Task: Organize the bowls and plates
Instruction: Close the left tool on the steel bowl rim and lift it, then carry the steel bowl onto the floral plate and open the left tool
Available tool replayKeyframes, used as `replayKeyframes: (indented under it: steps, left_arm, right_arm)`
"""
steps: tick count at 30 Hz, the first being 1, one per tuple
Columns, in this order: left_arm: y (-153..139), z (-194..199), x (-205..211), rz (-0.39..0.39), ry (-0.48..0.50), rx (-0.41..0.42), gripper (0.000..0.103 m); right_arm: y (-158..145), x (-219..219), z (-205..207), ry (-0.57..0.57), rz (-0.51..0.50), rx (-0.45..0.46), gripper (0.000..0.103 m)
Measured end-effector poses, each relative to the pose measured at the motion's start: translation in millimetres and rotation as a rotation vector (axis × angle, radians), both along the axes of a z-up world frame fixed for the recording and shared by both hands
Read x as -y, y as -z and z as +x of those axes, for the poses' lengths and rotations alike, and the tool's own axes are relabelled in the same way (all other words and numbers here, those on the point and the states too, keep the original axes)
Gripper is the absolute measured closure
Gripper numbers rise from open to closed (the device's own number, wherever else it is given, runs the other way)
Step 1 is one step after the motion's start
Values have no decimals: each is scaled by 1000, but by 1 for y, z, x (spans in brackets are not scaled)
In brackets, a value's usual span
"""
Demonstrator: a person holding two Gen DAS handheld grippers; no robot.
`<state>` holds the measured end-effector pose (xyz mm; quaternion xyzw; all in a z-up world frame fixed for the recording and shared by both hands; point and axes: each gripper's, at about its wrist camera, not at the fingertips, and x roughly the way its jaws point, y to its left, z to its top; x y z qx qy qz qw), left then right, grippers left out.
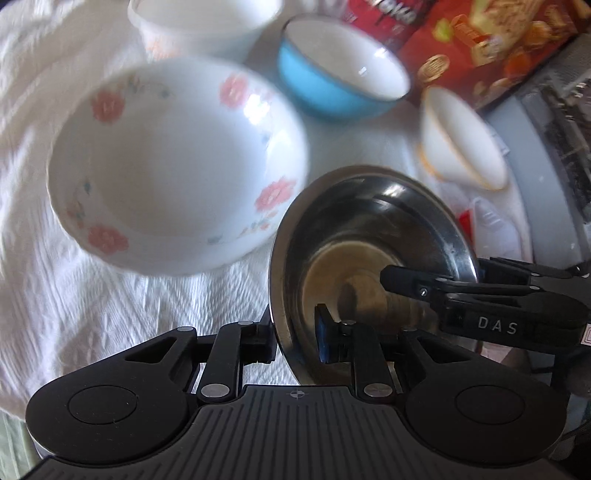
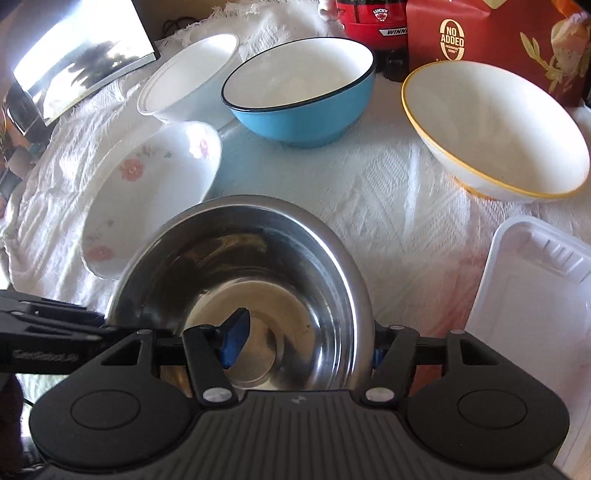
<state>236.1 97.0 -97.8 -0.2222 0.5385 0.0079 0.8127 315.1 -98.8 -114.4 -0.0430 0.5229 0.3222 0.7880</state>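
Note:
A steel bowl [image 1: 373,251] [image 2: 258,266] is held between both grippers above the white cloth. My left gripper [image 1: 295,338] straddles its left rim, one finger inside, one outside, closed on the wall. My right gripper [image 2: 306,347] straddles its right rim the same way; it shows in the left wrist view [image 1: 417,284]. A flowered white bowl [image 1: 173,166] [image 2: 155,192] lies just left of the steel bowl. Behind stand a blue bowl [image 1: 340,70] [image 2: 299,92], a plain white bowl [image 1: 203,26] [image 2: 192,81] and a yellow-rimmed white bowl [image 1: 461,140] [image 2: 495,133].
A white tablecloth [image 2: 388,206] covers the table. A white plastic tray [image 2: 528,302] lies at the right. Red boxes and a red can [image 2: 373,18] stand along the back edge. A dark screen [image 2: 81,48] leans at the back left.

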Motion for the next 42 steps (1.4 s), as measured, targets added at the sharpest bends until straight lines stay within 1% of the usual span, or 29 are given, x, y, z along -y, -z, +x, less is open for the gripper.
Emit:
replayKeyframes:
  steps: [4,6,8,11,15,17,20,22,24,25,27,30,32,34,37,41,42]
  left_arm:
    - [-25,-5,-11,-35,-8,87,81]
    - [-36,-4,-22,-34,-24,124,81]
    - [-39,-3,-39,-25,-57,142,81]
    - [-38,-3,-70,-6,-120,133,81]
    - [-27,3,-109,50,-175,116,80]
    - [-19,8,-124,69,-189,103,80]
    - [-5,11,-142,80,-201,74,80]
    - [2,9,-148,92,-195,67,80]
    - [5,6,-152,72,-173,94,80]
    - [6,7,-153,64,-159,102,80]
    - [6,6,-156,62,-131,122,80]
    - [7,8,-156,63,-87,142,80]
    - [7,8,-153,69,-57,142,80]
    - [5,6,-149,94,-15,147,79]
    - [0,-1,-142,159,39,177,79]
    - [-9,-6,-141,216,53,210,80]
    - [-11,-6,-142,216,50,218,77]
  right_arm:
    - [-21,4,-7,14,16,54,40]
    - [-34,4,-7,23,42,66,40]
    - [-44,-2,-6,24,64,81,40]
    - [-52,-25,-4,16,80,104,40]
    - [-50,-75,-4,-21,97,128,37]
    - [-46,-95,0,-34,108,114,36]
    - [-36,-122,6,-42,90,91,36]
    - [-29,-139,5,-48,58,96,36]
    - [-22,-152,3,-54,28,108,36]
    - [-20,-157,3,-55,15,114,34]
    - [-13,-164,3,-37,-17,123,33]
    - [-8,-167,6,-1,-15,121,33]
    - [-9,-168,3,17,-18,139,33]
    - [-9,-167,-2,30,-24,160,33]
    - [-12,-164,-10,25,-28,195,35]
    - [-19,-152,-20,45,-3,229,34]
    - [-22,-148,-24,58,3,239,34]
